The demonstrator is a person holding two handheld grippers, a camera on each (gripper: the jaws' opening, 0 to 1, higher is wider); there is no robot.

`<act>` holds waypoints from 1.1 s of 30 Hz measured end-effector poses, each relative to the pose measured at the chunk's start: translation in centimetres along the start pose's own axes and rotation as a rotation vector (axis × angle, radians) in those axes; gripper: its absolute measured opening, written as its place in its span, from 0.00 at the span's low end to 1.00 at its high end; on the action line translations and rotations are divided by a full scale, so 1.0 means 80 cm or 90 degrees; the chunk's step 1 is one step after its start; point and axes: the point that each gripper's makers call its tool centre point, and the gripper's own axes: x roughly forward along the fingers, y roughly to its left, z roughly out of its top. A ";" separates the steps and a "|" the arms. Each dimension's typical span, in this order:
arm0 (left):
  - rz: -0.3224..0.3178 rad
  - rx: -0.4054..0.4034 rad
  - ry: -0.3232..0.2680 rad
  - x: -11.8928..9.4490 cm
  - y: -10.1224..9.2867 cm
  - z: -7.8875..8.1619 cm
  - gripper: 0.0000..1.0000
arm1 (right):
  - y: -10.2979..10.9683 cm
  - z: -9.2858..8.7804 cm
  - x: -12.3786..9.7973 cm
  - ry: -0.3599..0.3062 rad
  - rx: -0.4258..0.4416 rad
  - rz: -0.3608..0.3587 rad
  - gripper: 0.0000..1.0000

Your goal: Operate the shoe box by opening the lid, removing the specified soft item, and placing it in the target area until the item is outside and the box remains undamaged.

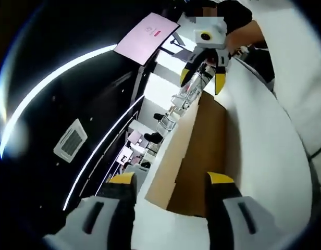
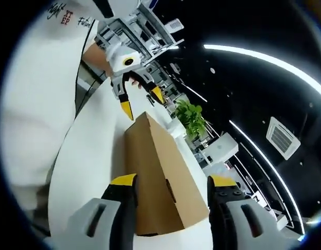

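1. Room: both views are tilted steeply upward. They show a dark ceiling with bright light strips (image 2: 264,60) and a ceiling vent (image 1: 70,139). A wall screen (image 1: 146,37) and a potted plant (image 2: 190,117) stand in the background.

2. Person: a white garment (image 2: 40,99) occupies one side of each view. No desk surface can be made out, so no desk edge or corner can be given as a reference.

3. Shoe box (image 2: 159,179): brown cardboard. It appears to be raised between the two grippers, close to the person's body. In the right gripper view it runs lengthwise from that gripper toward the other one. Whether the lid is seated or partly lifted cannot be told. The soft item cannot be made out.

4. Left gripper (image 1: 171,182): jaws spread, with the box (image 1: 194,156) lying between and beyond the yellow tips. Contact with the cardboard cannot be confirmed.

5. Right gripper (image 2: 171,183): jaws spread, straddling the near end of the box. Contact likewise cannot be confirmed.

6. Step in hand, as judged: handling the box ahead of lid opening; removal of the soft item is not yet begun.

7. Next move, as judged: steady the box body with one gripper, locate the lid edge with the other, and lift gently to avoid creasing the cardboard.
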 end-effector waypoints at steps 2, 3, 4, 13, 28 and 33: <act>0.004 0.007 0.002 0.001 -0.001 -0.001 0.54 | 0.000 -0.003 -0.001 0.005 -0.011 0.000 0.52; 0.002 0.007 0.002 0.001 -0.001 -0.001 0.54 | 0.001 -0.007 0.000 0.014 -0.010 0.003 0.52; 0.000 0.004 0.004 0.002 -0.002 -0.003 0.54 | 0.001 -0.010 0.001 0.021 -0.015 -0.001 0.52; 0.020 0.023 0.035 0.005 0.002 -0.018 0.53 | 0.005 -0.020 0.003 0.049 -0.060 -0.002 0.50; 0.024 0.063 0.063 0.010 -0.009 -0.036 0.51 | 0.010 -0.035 0.010 0.084 -0.084 0.000 0.46; 0.018 0.069 0.063 0.011 -0.011 -0.034 0.50 | 0.010 -0.033 0.012 0.084 -0.094 0.000 0.45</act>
